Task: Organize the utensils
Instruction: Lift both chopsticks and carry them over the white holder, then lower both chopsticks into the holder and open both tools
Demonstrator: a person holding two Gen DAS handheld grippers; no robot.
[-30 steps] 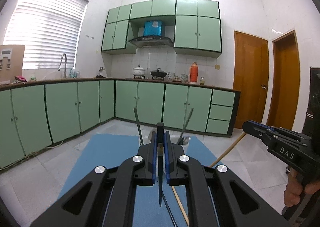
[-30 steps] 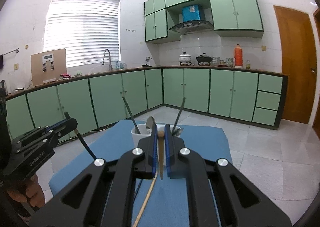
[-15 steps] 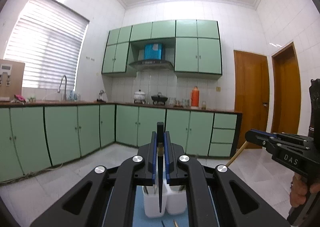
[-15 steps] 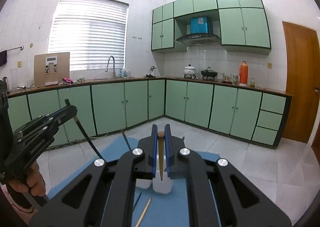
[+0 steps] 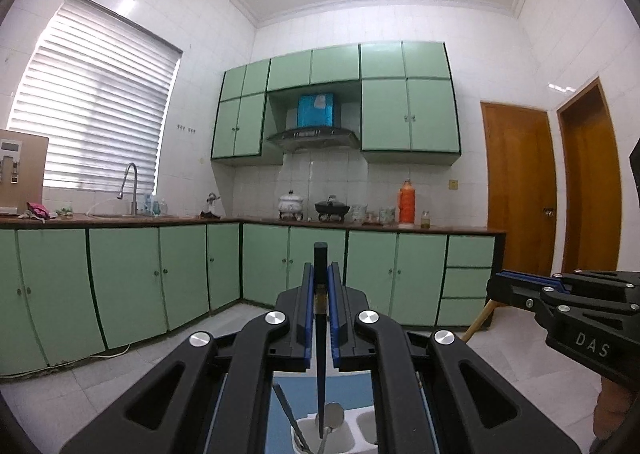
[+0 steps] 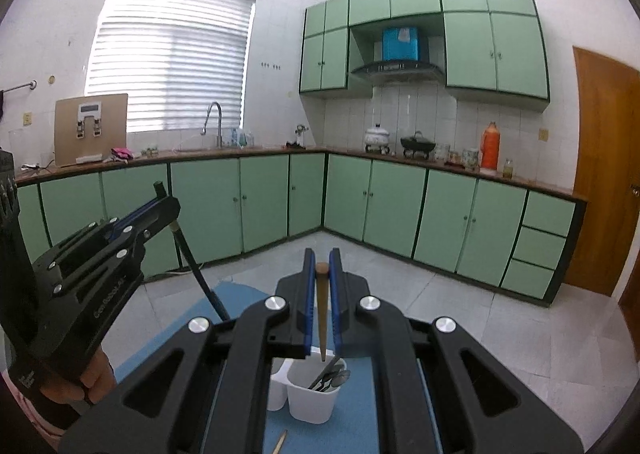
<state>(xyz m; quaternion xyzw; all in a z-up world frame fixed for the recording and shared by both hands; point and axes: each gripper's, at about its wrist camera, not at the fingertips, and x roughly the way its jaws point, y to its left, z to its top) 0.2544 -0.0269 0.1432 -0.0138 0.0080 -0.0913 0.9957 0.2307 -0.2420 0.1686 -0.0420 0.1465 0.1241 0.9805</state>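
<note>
Left gripper (image 5: 320, 274) points level at the far cabinets (image 5: 120, 286), jaws clamped narrow on a black chopstick (image 5: 320, 354). Stick runs upright through the pads, blunt top poking above them, tapered tip hanging down over the white cups (image 5: 344, 428) at the bottom edge of the left wrist view. In the right wrist view the same gripper (image 6: 168, 206) sits at far left, hand (image 6: 86, 378) wrapped round its grip, chopstick slanting down and right from the jaws toward the blue mat (image 6: 352, 426).

Right gripper (image 6: 322, 274) tilts slightly down, jaws also narrow, pinching a wooden chopstick (image 6: 322, 314). Rounded light-brown top just above the pads, pointed end down, above the near cup.

Cups: two white plastic ones, touching side by side on the mat. The right one holds metal spoons (image 6: 336, 376) and a dark utensil leaning on the rim. One more wooden stick (image 6: 280, 442) lies flat on the mat, near the bottom edge.
</note>
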